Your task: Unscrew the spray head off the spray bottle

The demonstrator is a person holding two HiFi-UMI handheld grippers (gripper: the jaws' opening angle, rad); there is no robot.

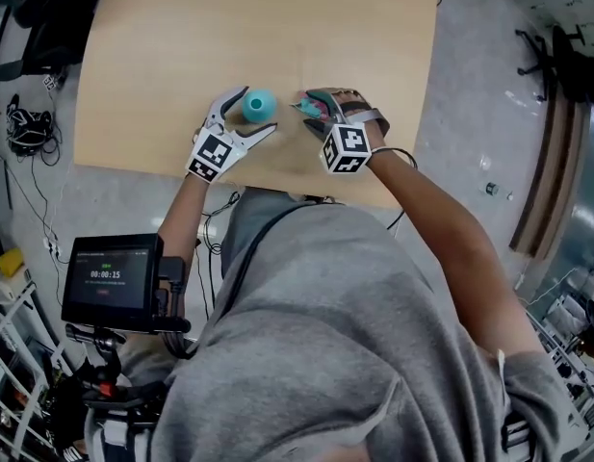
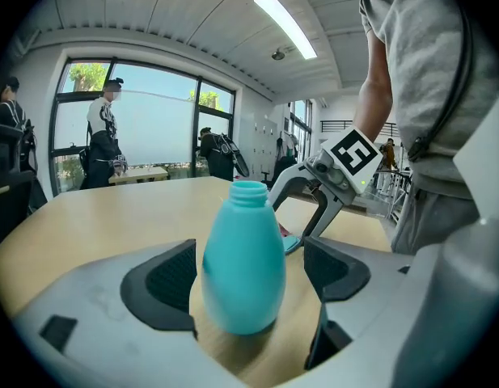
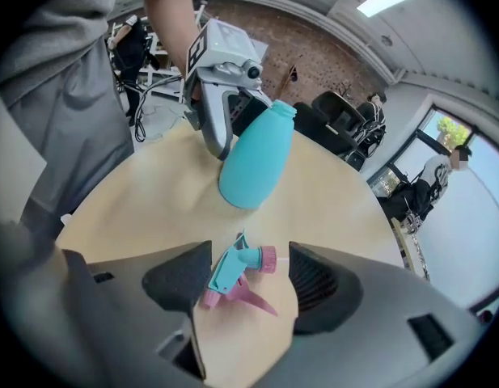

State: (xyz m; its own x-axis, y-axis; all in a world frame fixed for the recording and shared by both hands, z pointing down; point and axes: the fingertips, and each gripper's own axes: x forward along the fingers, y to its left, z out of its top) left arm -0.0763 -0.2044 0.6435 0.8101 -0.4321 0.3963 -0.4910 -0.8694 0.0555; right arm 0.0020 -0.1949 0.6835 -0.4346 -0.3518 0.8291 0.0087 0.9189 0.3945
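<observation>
A teal spray bottle (image 1: 259, 105) stands upright on the wooden table (image 1: 181, 46) with its threaded neck bare. My left gripper (image 1: 257, 111) is open around the bottle (image 2: 243, 265), whose body sits between the pads with a gap on the right side. The teal and pink spray head (image 3: 237, 277) lies on its side on the table, right of the bottle (image 3: 255, 164). My right gripper (image 3: 249, 280) is open, and the spray head (image 1: 312, 108) lies loose between its pads without being pressed. The right gripper (image 2: 314, 208) shows beyond the bottle in the left gripper view.
The near table edge runs just under both grippers (image 1: 277, 176). A small screen with a timer (image 1: 114, 282) is mounted at the lower left. Cables lie on the floor at left (image 1: 27, 128). People stand by the far windows (image 2: 103, 144).
</observation>
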